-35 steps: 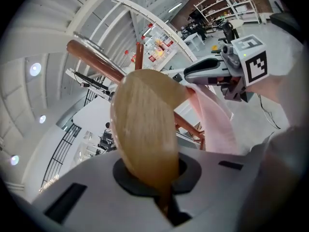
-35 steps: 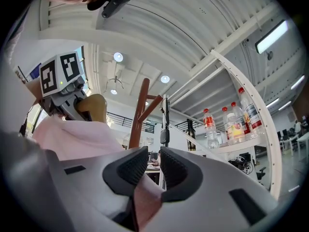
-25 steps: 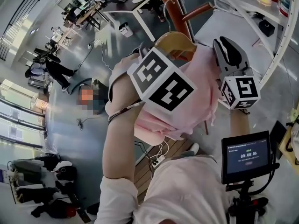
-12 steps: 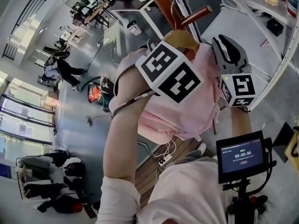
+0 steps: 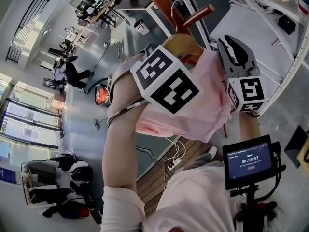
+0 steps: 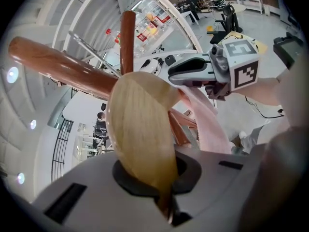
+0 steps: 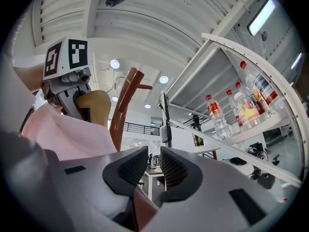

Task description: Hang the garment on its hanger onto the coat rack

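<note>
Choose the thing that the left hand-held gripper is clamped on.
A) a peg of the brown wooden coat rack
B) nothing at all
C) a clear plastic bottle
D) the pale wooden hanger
D: in the left gripper view the left hand-held gripper has its jaws closed on the pale wooden hanger, which carries the pink garment. The brown wooden coat rack stands beyond it.

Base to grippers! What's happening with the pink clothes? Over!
Left hand-held gripper shut on wooden hanger. Right hand-held gripper shut on pink garment. Hook by rack peg, seating unclear.
</note>
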The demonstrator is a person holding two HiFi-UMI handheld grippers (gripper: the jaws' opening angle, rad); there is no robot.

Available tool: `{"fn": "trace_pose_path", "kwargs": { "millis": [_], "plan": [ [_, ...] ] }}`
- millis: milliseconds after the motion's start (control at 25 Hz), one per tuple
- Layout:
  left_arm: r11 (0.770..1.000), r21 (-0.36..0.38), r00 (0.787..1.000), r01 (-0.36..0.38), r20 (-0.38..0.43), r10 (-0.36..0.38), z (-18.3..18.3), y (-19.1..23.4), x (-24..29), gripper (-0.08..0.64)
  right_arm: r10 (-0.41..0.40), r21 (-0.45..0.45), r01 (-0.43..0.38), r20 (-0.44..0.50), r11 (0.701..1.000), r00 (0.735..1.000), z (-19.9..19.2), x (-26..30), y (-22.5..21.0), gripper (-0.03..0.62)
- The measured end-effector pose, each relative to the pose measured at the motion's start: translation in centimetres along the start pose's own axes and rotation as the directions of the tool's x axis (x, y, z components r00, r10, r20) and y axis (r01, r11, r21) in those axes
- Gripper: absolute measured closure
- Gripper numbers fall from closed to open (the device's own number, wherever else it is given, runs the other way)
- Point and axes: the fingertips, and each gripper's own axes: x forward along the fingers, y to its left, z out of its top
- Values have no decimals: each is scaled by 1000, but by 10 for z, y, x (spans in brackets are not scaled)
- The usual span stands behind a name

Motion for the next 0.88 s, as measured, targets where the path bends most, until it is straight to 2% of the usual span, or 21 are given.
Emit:
{"fn": "trace_pose_path", "kwargs": {
  "millis": [240, 480, 880],
  "plan": [
    [1000, 6, 1000, 8, -29, -8, -8, -8, -17, 555, 20, -8, -20, 35, 1000, 999, 17, -3, 8, 506],
    [1000, -2, 998, 12, -65, -12, -16, -14, -26, 555, 45, 9, -46, 40, 999, 998, 16, -3, 18, 508],
    [987, -53, 986, 150, -61, -153, -17, -27, -29, 555, 54, 27, -55, 44, 998, 998, 19, -1, 18, 506]
  ]
}}
